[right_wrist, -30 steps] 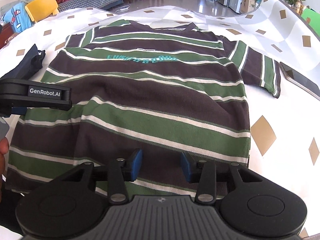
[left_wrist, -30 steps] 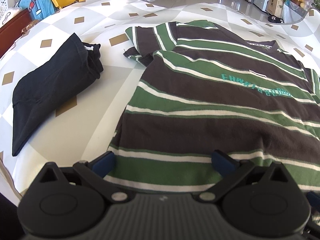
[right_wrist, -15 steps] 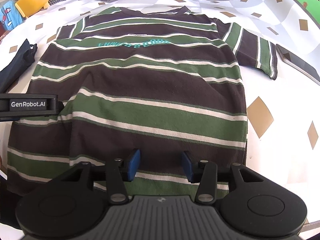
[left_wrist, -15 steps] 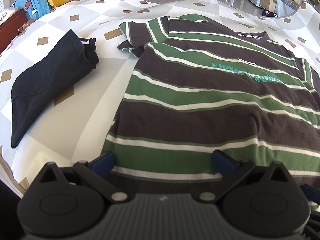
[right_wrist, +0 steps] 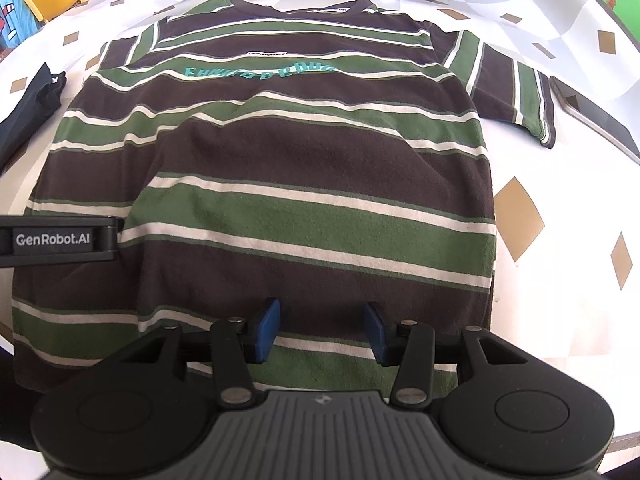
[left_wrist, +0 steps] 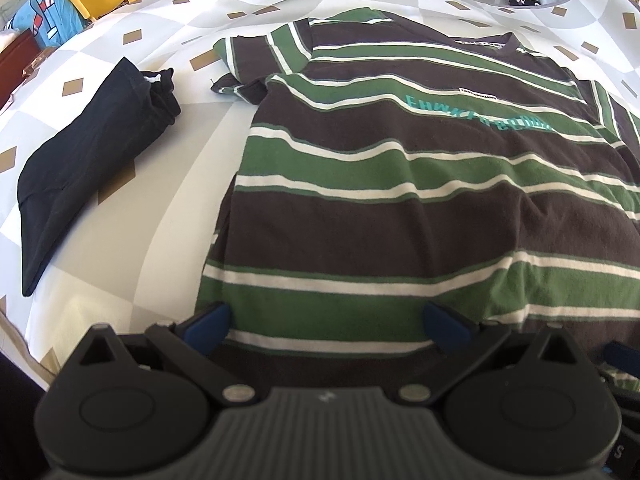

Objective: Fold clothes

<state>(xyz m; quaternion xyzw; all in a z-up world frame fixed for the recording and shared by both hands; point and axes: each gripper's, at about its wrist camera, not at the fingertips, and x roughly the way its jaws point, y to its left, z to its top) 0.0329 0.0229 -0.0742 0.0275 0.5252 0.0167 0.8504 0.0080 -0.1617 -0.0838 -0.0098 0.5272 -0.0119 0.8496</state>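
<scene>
Striped shirt spread flat, both grippers poised at its hem.

The shirt (right_wrist: pixel 304 184) lies front-up on the patterned tablecloth (right_wrist: pixel 560 216), a dark folded garment (left_wrist: pixel 88 168) beside it. The left gripper (left_wrist: pixel 326 322) gapes wide; the right gripper (right_wrist: pixel 320 330) is parted too, holding nothing.

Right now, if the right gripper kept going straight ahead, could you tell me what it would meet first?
Probably the striped T-shirt: the right gripper, jaws open, sits just above its hem, though its height is unclear.
</scene>
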